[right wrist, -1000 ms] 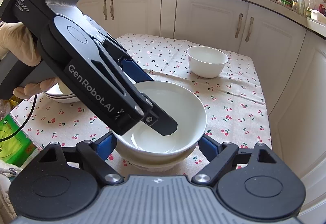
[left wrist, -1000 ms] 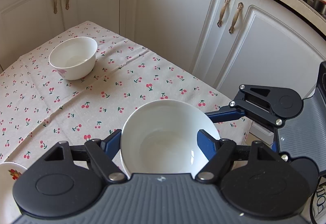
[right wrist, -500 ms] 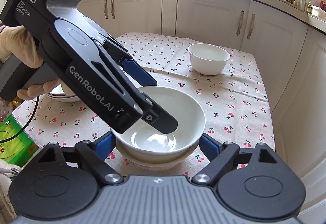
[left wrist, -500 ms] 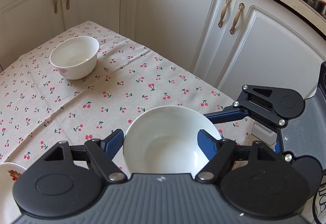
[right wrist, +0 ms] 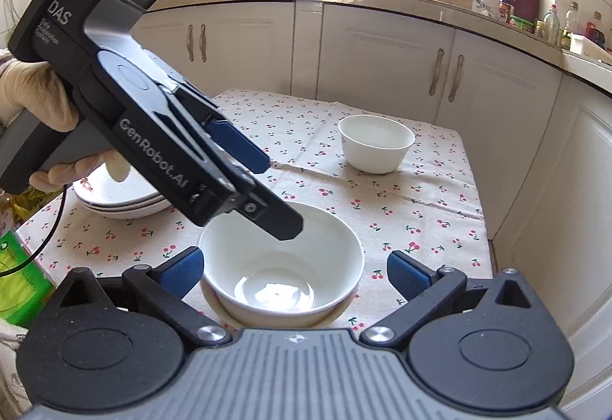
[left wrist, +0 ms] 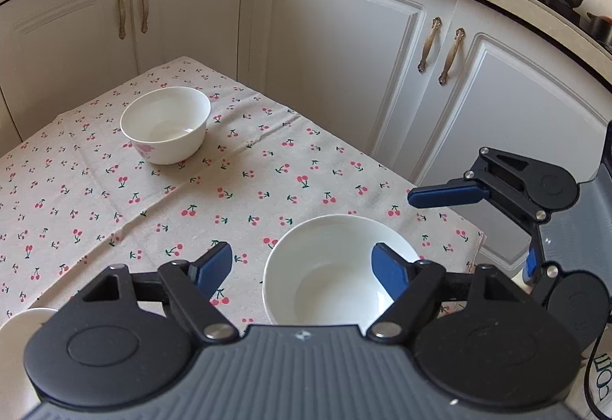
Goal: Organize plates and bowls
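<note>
Bowls (right wrist: 281,267) sat nested at the near table edge, between your right gripper (right wrist: 294,271) fingers, whose jaws had just been opening and stood clear.
Your left gripper (left wrist: 302,267) angled down, spread, one finger inside the rim, holding nothing; your gloved hand (right wrist: 34,95) was partly hidden.

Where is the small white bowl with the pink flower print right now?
The small white bowl with the pink flower print stands alone toward the cherry-print tablecloth's far end near the white cabinets.

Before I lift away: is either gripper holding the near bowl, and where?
Nothing is held. The left gripper and right gripper have just been opening; neither grips the near bowl.
</note>
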The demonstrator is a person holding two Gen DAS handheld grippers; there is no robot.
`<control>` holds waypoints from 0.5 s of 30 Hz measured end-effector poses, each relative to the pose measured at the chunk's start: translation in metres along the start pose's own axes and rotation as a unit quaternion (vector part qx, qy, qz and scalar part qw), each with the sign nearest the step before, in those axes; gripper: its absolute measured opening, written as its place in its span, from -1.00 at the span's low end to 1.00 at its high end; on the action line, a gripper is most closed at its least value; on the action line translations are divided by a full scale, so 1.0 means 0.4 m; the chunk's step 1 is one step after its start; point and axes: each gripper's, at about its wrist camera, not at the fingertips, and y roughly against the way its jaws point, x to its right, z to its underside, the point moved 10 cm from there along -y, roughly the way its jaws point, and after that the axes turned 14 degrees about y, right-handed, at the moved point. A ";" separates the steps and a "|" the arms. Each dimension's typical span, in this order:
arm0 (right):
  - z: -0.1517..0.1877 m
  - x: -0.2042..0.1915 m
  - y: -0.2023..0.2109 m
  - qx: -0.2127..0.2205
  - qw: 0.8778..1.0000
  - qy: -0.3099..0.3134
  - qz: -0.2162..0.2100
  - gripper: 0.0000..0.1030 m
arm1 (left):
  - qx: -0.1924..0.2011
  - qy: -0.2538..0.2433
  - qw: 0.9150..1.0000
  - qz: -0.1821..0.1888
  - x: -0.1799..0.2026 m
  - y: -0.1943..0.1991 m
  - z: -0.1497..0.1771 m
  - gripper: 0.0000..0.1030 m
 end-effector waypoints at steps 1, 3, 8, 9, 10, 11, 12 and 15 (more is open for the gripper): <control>0.001 0.007 0.000 0.000 1.000 -0.005 0.005 1.00 | 0.000 0.001 1.000 -0.001 -0.003 0.002 0.001 0.55; 0.010 0.018 -0.006 -0.007 1.000 -0.014 0.011 1.00 | 0.000 0.001 1.000 -0.002 -0.005 0.003 0.004 0.55; 0.030 0.010 -0.021 -0.019 1.000 -0.010 0.010 1.00 | -0.002 0.003 1.000 -0.002 -0.012 0.002 0.008 0.55; 0.034 0.008 -0.022 -0.021 1.000 -0.006 0.010 1.00 | -0.003 0.004 1.000 -0.002 -0.015 0.002 0.008 0.55; 0.038 0.005 -0.023 -0.024 1.000 -0.004 0.011 1.00 | -0.004 0.004 1.000 -0.002 -0.016 0.002 0.007 0.55; 0.040 0.003 -0.024 -0.026 1.000 -0.002 0.012 1.00 | -0.004 0.003 1.000 -0.002 -0.018 0.002 0.006 0.55; 0.039 0.004 -0.024 -0.027 1.000 0.001 0.011 1.00 | -0.004 0.002 1.000 -0.003 -0.019 0.003 0.003 0.55; 0.021 0.011 -0.011 -0.017 1.000 0.011 0.006 1.00 | -0.001 0.001 1.000 -0.004 -0.025 0.005 -0.011 0.55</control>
